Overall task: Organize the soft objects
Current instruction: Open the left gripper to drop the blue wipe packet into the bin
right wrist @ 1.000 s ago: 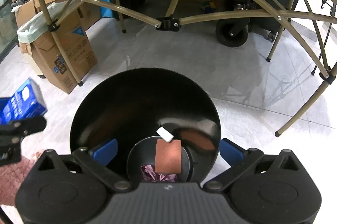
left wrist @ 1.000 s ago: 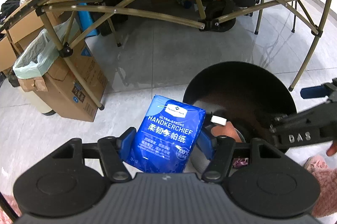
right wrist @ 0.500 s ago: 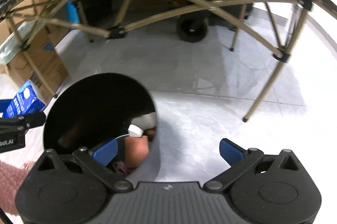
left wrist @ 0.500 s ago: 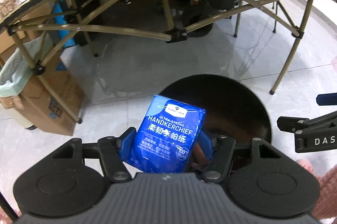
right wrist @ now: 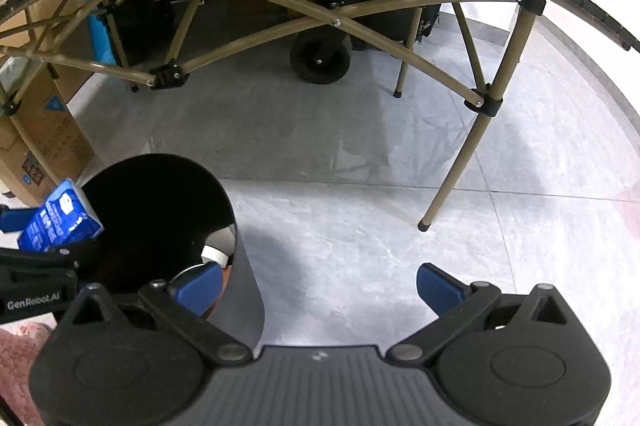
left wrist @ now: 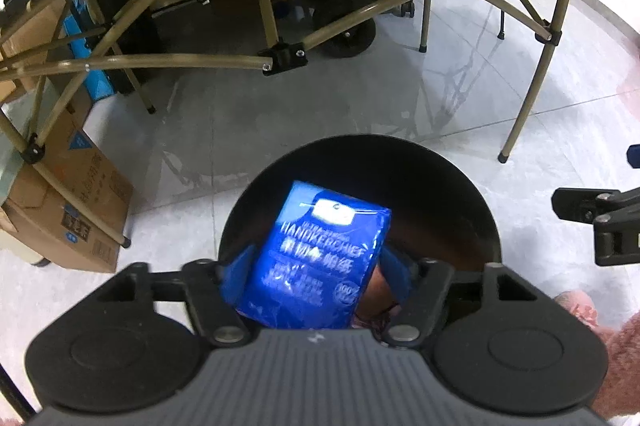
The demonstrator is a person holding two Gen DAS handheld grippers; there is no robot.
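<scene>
A blue handkerchief tissue pack (left wrist: 320, 254) hangs tilted and blurred over the mouth of the black round bin (left wrist: 440, 194). It lies between the blue pads of my left gripper (left wrist: 316, 268), whose jaws are opening and no longer press on it. Below it a brown and pinkish soft item (left wrist: 376, 290) lies in the bin. My right gripper (right wrist: 320, 286) stands open and empty over the floor, just right of the bin (right wrist: 160, 194). Its left fingertip (right wrist: 198, 284) reaches over the rim. The pack (right wrist: 60, 222) shows at the far left of the right wrist view.
A folding table frame with tan legs (right wrist: 452, 178) arches over the grey tiled floor. Cardboard boxes (left wrist: 68, 210) stand at the left, and a black cart wheel (right wrist: 320, 60) behind. A pink fluffy sleeve (left wrist: 612, 358) shows at the lower right.
My left gripper carried the pack from beside the bin to over its mouth, then its jaws widened and the pack slipped lower. My right gripper moved right, off the bin.
</scene>
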